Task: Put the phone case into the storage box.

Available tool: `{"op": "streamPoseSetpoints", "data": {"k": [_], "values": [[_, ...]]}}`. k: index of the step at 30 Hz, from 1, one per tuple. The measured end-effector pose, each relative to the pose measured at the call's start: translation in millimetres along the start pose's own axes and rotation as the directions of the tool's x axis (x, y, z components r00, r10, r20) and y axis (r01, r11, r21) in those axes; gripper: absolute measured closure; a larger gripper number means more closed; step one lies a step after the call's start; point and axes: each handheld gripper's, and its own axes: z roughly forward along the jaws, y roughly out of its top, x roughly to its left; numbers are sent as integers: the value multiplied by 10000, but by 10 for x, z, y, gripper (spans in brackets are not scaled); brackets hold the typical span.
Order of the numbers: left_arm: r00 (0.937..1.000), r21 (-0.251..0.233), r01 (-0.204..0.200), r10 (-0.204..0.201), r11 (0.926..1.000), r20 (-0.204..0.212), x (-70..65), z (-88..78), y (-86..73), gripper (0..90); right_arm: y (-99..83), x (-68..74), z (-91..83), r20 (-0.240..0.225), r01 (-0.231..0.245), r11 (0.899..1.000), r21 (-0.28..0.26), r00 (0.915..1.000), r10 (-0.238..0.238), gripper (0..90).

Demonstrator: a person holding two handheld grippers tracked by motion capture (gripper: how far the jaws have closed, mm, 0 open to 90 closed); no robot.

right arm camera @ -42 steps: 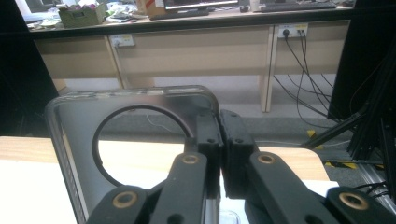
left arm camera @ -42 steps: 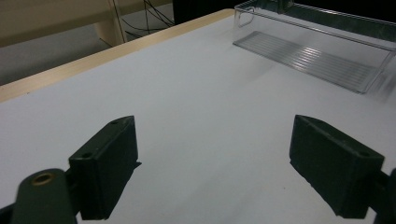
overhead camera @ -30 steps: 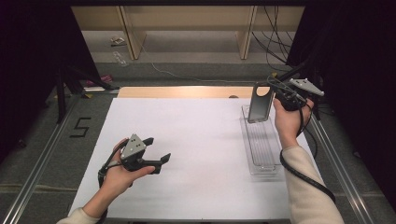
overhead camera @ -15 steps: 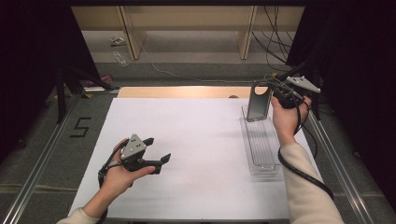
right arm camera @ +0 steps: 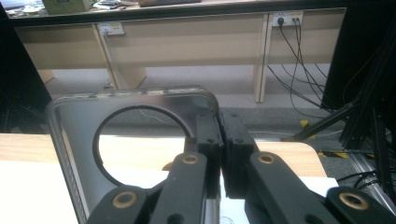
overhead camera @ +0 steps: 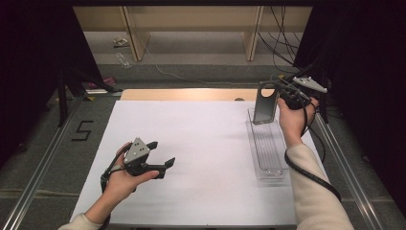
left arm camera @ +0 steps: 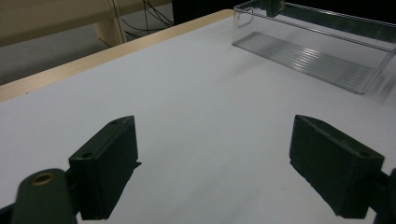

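Observation:
My right gripper (overhead camera: pixel 281 94) is shut on the edge of a dark see-through phone case (overhead camera: pixel 265 103) with a round hole near its top. The case hangs upright over the far end of a long clear plastic tray (overhead camera: pixel 261 168) at the table's right side; I cannot tell if its lower edge touches the tray. In the right gripper view the pads (right arm camera: pixel 208 135) pinch the case (right arm camera: pixel 77 135) beside the hole, with the right gripper (right arm camera: pixel 220 140) closed tight. My left gripper (overhead camera: pixel 163 153) rests low over the white table (overhead camera: pixel 201 143), open with nothing between its jaws (left arm camera: pixel 215 158). The tray (left arm camera: pixel 308 51) lies ahead of it.
A wooden strip (overhead camera: pixel 191 94) runs along the table's far edge. Metal rails (overhead camera: pixel 342 163) flank the table, and black curtains hang at both sides. Beyond the table stand wooden desk legs (overhead camera: pixel 131 33) and loose cables (overhead camera: pixel 282 28) on the floor.
The right hand has shifted slightly toward the far edge with the case still in its grip. The left hand has stayed in place.

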Motion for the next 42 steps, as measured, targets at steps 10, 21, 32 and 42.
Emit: {"op": "streamPoseSetpoints", "data": {"k": [10,21,32,42], "values": [[10000,6,0,0,10000,2,1,0,0,151,3,-16,47,92,-15,10000,90,10000,14,880],[10000,14,-5,5,10000,0,2,2,-3,152,-1,-25,90,186,16,9996,271,9998,-21,879],[10000,7,9,-9,10000,2,0,3,-2,152,-19,-4,117,183,67,9993,356,9998,-74,878],[10000,6,23,-23,10000,17,1,3,-4,152,-53,32,166,234,96,9985,530,9997,-108,874]]}}
